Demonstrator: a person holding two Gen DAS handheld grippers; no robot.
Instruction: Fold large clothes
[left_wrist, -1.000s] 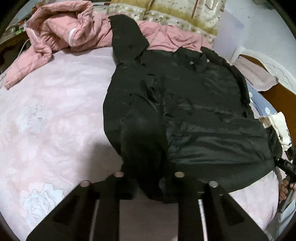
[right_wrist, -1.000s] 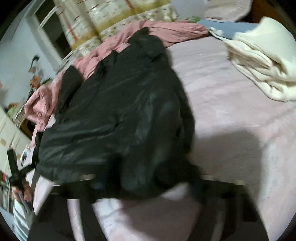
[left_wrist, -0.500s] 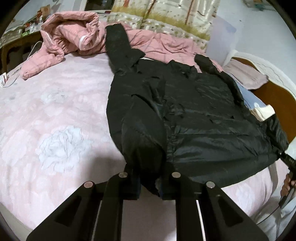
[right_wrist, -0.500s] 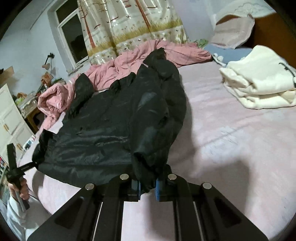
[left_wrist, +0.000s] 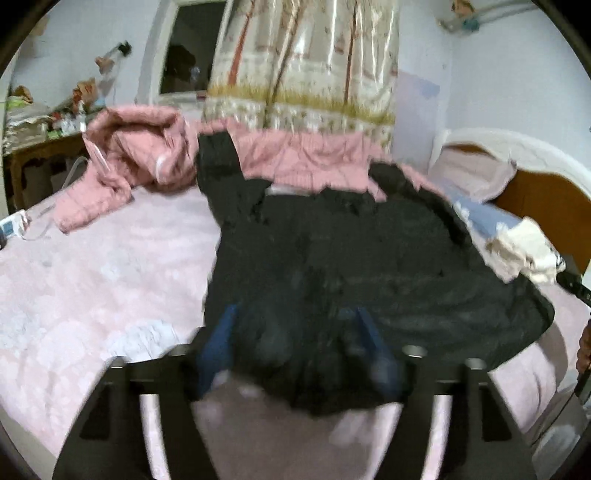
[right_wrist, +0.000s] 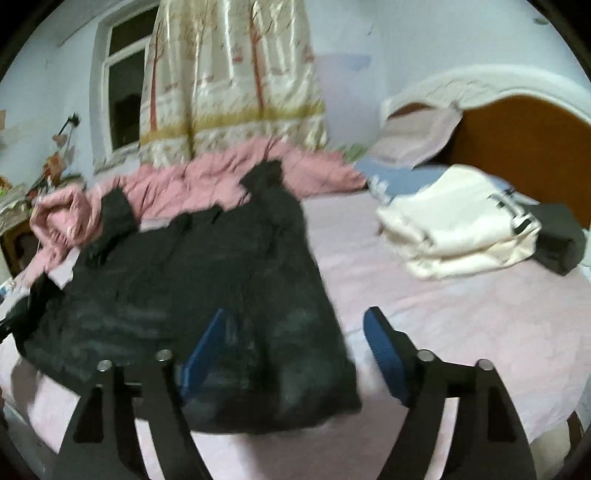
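A large black padded jacket (left_wrist: 369, 266) lies spread on the pink bed (left_wrist: 92, 280), both sleeves folded in over its body. My left gripper (left_wrist: 295, 336) is open, its blue pads wide apart over the jacket's near left hem. In the right wrist view the jacket (right_wrist: 192, 288) fills the left half. My right gripper (right_wrist: 295, 339) is open too, one pad over the jacket's near right corner, the other over the bare sheet (right_wrist: 461, 325). Neither holds anything. Both views are motion-blurred.
A crumpled pink quilt (left_wrist: 147, 155) lies along the far edge of the bed under a patterned curtain (left_wrist: 303, 66). Folded cream clothes (right_wrist: 461, 229) and a dark roll (right_wrist: 557, 236) sit near the wooden headboard (right_wrist: 517, 147). A cluttered side table (left_wrist: 33, 147) stands at far left.
Both grippers were shut on the folded-in jacket sleeves; both have now opened, let go and pulled back and up. The jacket lies flat with its sleeves folded in.
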